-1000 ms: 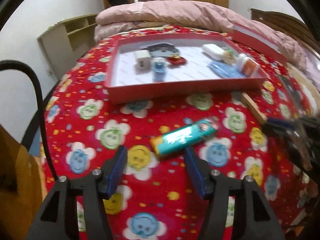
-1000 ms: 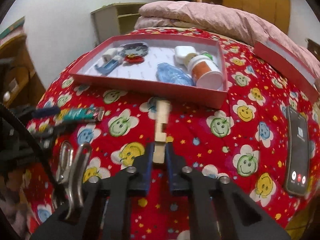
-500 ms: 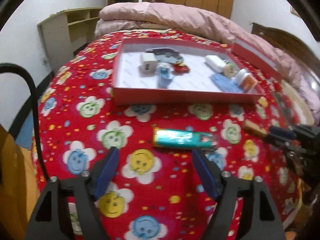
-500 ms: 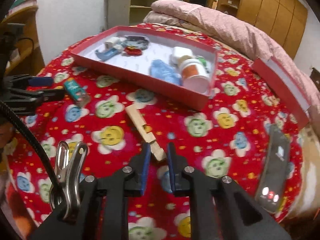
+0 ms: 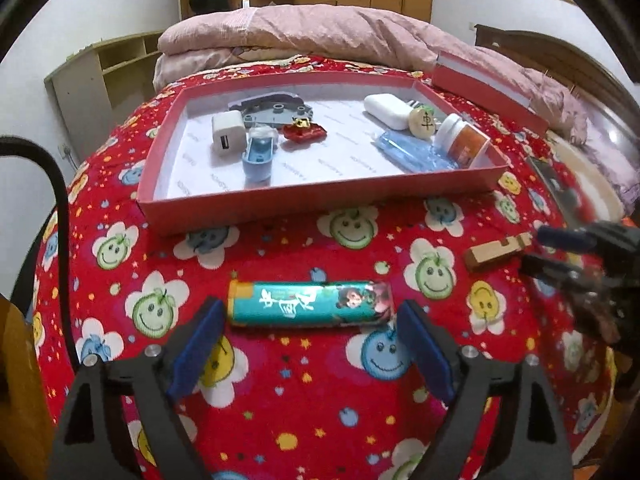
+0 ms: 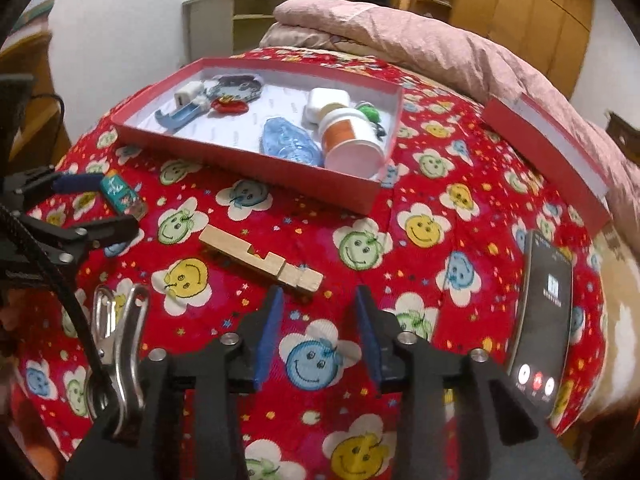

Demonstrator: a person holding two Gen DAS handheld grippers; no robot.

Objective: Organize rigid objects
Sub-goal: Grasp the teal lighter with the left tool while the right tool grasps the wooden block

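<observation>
Box (image 5: 256, 204), red with white lining, sits on smiley-print red bedspread (image 5: 280, 420); everything below placed relative to it. Inside the box: white charger cube (image 5: 227, 136), blue toy (image 5: 259, 155), grey plate (image 5: 276, 110), red piece (image 5: 304, 133), white case (image 5: 387, 109), blue packet (image 5: 412, 153), orange-label jar (image 5: 464, 145) lying on its side in the right corner. Teal lighter (image 5: 310, 303) lies flat on the bedspread in front of the box's near wall, crosswise between the left gripper's (image 5: 310, 340) blue pads, which are spread wide and not touching it. Wooden block (image 6: 260, 258), notched, lies in front of the box's near wall toward its right end; right gripper (image 6: 318, 334) sits just behind it, fingers parted, holding nothing, block's end near the left pad. Phone (image 6: 544, 316) with lit screen lies well right of the box. Red lid (image 6: 548, 144) sits beyond the box's right side.
</observation>
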